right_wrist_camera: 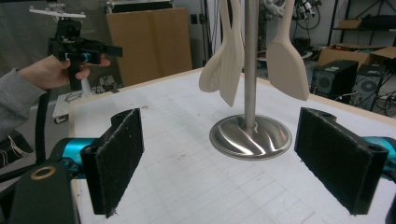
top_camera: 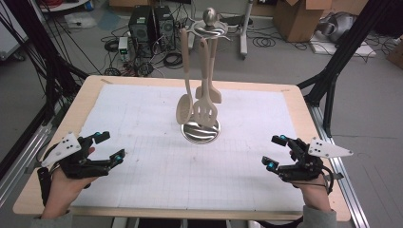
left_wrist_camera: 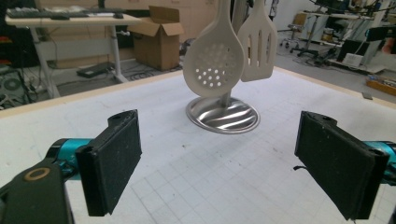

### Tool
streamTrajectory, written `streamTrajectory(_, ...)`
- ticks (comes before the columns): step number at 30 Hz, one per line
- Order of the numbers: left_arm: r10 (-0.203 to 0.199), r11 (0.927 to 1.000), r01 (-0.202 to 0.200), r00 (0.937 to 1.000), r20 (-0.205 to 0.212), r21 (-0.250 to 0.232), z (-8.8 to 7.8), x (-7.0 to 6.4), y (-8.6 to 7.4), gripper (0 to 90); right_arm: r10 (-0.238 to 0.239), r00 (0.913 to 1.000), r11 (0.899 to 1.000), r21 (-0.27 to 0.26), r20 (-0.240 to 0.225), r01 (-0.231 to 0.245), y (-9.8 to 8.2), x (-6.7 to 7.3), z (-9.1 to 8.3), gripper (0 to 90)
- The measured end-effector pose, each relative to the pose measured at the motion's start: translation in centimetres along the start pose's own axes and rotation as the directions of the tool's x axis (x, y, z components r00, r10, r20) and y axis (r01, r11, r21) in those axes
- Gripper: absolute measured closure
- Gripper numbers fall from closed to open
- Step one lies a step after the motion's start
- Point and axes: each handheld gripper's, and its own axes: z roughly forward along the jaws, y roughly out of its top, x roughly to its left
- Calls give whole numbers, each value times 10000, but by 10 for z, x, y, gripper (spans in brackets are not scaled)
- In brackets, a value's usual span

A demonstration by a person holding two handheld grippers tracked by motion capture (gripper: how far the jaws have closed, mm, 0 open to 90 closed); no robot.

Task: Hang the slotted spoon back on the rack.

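At table's near corners, left gripper and right gripper both wide, empty; utensil stand between.

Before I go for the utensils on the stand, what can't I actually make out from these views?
- Hooks at the stand top: too small and blurred in the high view, cut off by the top edge in both gripper views.
- Solid spatula: mostly hidden behind the slotted turner in the high view.
- Perforated spoon handle: cut by the top edge, left gripper view.
- Left gripper, right gripper: jaws wide apart, touching nothing.
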Motion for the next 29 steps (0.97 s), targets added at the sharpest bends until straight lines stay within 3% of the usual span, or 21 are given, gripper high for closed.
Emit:
streamTrajectory(11,-113,9999,113,9986,-521,4,-13,6,-5,149,-321,9990,9995,63,304,319,2,-3,-9,149)
streamTrajectory(21,-391,9992,389,9918,-1216,-38,-26,20,-13,150,107,9975,9999,-30,701,-105,-6,-15,-24,149)
streamTrajectory(29,-555,9984,568,9869,-1513,43,-29,26,-19,151,203,9959,9997,-149,879,-191,-8,-19,-29,149)
